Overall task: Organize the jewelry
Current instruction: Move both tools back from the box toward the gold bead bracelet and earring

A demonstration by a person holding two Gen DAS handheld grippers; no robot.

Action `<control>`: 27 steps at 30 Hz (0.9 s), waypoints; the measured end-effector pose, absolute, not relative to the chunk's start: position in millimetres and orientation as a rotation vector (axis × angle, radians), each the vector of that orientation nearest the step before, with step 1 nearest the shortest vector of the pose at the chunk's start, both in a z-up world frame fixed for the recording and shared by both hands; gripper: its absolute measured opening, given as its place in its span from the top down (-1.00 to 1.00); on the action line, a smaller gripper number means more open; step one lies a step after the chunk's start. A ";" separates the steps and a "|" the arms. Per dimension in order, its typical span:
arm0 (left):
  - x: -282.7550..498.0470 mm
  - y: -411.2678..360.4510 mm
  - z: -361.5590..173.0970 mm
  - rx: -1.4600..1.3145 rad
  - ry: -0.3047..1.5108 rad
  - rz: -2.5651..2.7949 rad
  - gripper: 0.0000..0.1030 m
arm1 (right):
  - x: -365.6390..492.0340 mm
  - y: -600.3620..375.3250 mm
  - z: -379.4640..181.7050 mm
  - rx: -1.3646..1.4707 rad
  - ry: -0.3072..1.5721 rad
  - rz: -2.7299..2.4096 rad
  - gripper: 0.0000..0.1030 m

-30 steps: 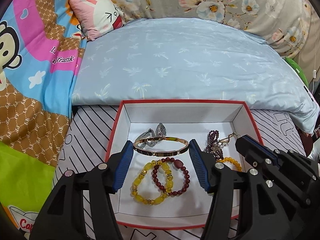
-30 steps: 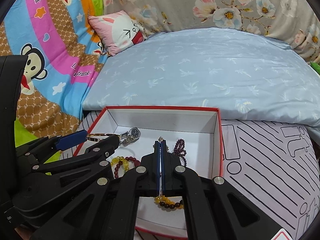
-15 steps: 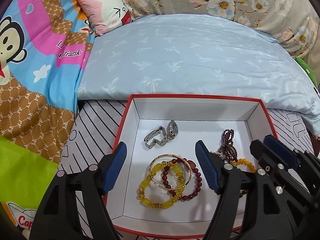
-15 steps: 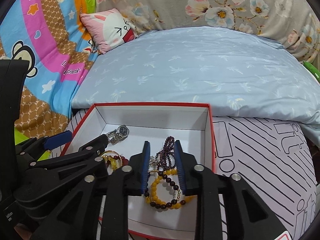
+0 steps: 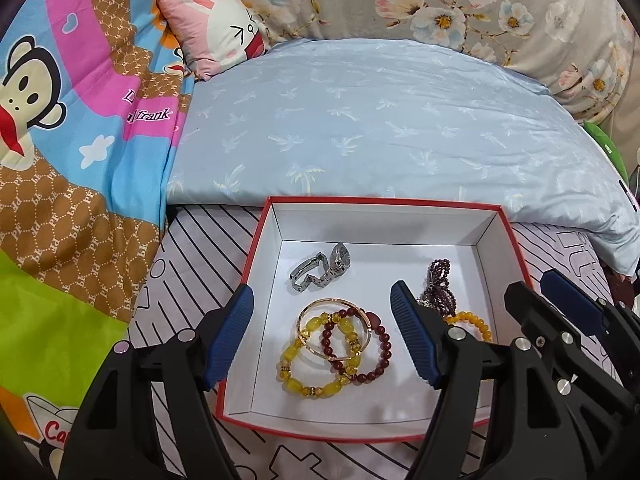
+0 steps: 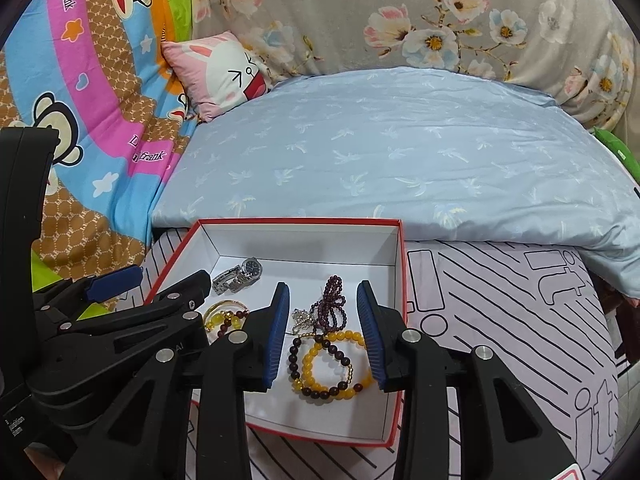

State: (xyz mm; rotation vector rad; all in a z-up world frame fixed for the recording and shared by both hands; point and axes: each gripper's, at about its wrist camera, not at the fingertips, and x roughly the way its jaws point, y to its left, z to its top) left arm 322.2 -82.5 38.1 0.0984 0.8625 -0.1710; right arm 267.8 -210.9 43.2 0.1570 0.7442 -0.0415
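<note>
Both grippers hang over the box (image 5: pixel 276 216), letting go: left gripper (image 5: pixel 320 332) gapes empty above the bangle (image 5: pixel 332 330) at six o'clock; right gripper (image 6: pixel 322 334) is opening around loose beads (image 6: pixel 328 364).

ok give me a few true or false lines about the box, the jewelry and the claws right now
1. The silver watch lies inside the red-edged box. True.
2. The left claw grips the gold bangle. False: its jaws are apart, and the bangle lies on the beaded bracelets.
3. The right claw is clamped shut. False: its jaws are opening, bracelets lying loose below.
4. The purple bead strand is in the box. True.
</note>
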 end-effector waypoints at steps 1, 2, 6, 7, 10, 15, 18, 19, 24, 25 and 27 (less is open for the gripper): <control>319.4 -82.0 40.6 0.099 0.858 -0.171 -0.33 | 265.3 -210.5 45.5 0.157 0.741 -0.041 0.30; 316.9 -81.7 42.6 0.099 0.856 -0.170 -0.33 | 262.5 -209.9 47.6 0.158 0.739 -0.040 0.30; 305.1 -78.4 51.2 0.094 0.850 -0.175 -0.33 | 248.8 -207.1 56.0 0.162 0.729 -0.040 0.30; 300.4 -77.3 54.0 0.096 0.847 -0.177 -0.33 | 244.2 -206.3 58.5 0.162 0.726 -0.038 0.30; 285.7 -73.7 61.0 0.096 0.837 -0.186 -0.33 | 228.2 -202.5 65.4 0.161 0.716 -0.033 0.30; 254.6 -68.8 67.5 0.100 0.828 -0.200 -0.33 | 193.8 -194.9 71.3 0.146 0.699 -0.032 0.30; 235.1 -65.8 66.7 0.105 0.830 -0.210 -0.33 | 172.1 -191.6 70.9 0.141 0.698 -0.028 0.30; 227.7 -64.4 66.4 0.103 0.831 -0.212 -0.33 | 166.1 -190.8 70.4 0.143 0.700 -0.026 0.30; 192.8 -57.5 58.0 0.106 0.845 -0.227 -0.41 | 128.4 -186.0 60.3 0.147 0.716 -0.017 0.22; 186.5 -55.5 54.9 0.107 0.851 -0.228 -0.42 | 121.8 -185.2 57.2 0.153 0.722 -0.010 0.16; 174.6 -49.9 48.4 0.097 0.863 -0.223 -0.45 | 108.1 -182.0 49.3 0.156 0.737 -0.003 0.11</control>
